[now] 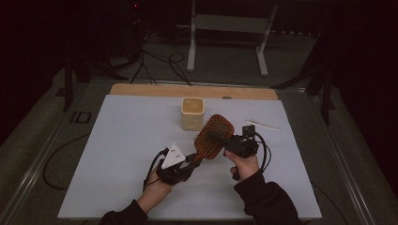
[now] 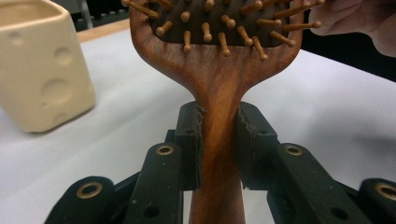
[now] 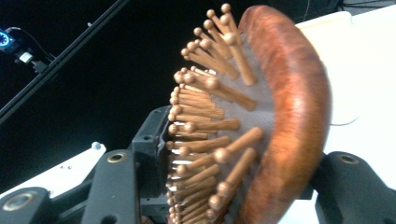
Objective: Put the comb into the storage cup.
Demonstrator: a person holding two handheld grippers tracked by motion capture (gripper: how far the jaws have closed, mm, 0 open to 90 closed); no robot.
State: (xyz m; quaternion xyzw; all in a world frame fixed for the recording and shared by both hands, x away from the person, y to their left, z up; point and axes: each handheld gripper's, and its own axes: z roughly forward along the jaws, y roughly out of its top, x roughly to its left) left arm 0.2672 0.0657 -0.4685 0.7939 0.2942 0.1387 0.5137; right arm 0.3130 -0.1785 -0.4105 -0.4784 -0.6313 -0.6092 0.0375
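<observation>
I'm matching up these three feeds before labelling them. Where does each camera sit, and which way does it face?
High view: above the person's side of the table, looking forward and down; both forearms, hands, left tool and right tool show.
Left gripper view: rides the left tool, looking along its jaws clamped on the hairbrush handle, toward the cream cup.
Right gripper view: rides the right tool, jaws either side of the brush head.
All three share the hairbrush.
</observation>
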